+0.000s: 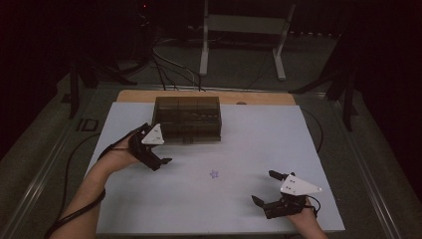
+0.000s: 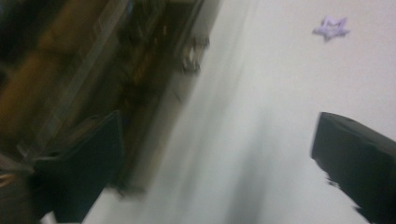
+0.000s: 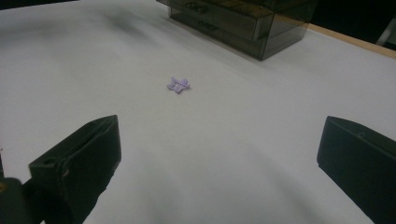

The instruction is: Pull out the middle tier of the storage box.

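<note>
High view has my left gripper (image 1: 158,160) hanging just off the front left corner of the smoky drawer box (image 1: 187,118), jaws spread wide with nothing between them, and my left gripper view is pretty blurred but shows bare white surface (image 1: 249,149) in the gap. The little purple star (image 1: 214,174) lies flat on that surface out in front of the box, well apart from it. My right gripper (image 1: 263,187) sits much farther out from the box past the star, jaws also wide open and empty.
</note>
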